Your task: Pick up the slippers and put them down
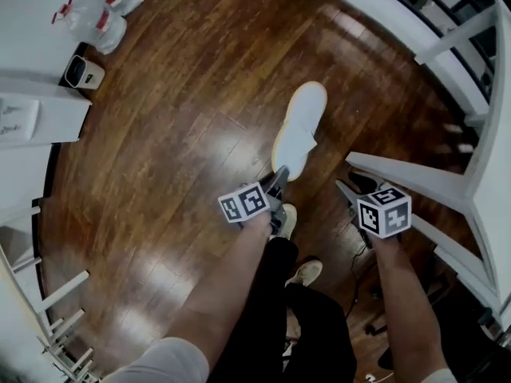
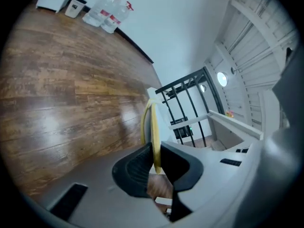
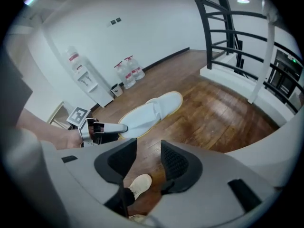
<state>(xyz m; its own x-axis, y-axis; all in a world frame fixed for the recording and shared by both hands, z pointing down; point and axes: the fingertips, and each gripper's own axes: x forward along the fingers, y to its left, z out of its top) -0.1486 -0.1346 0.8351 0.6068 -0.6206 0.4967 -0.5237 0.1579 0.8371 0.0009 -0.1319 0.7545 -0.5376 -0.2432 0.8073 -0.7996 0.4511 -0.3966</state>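
Right now I am clamping my left gripper [image 1: 278,180] on the slipper [image 1: 301,128]. I am biting the thin yellow-edged rim at one end, so the rest is sticking out ahead of the jaws over the floor [image 1: 160,142]. In the left gripper view the rim is running edge-on between the pads, which are pressing against it from both sides. Gripping there, I judge, is giving me a firm hold on something soft that would fold if pinched in the middle.

My right gripper [image 1: 351,183] is hanging just beside the left one with its jaws standing apart. Nothing is sitting between them; only floor and my own shoe [image 3: 135,184] are showing through the gap. It is pointing toward the slipper, probably so that it is ready to help.

Whether the slipper's far end is touching the boards I cannot tell. I am seeing just this one slipper, so putting it down looks like the step in hand.
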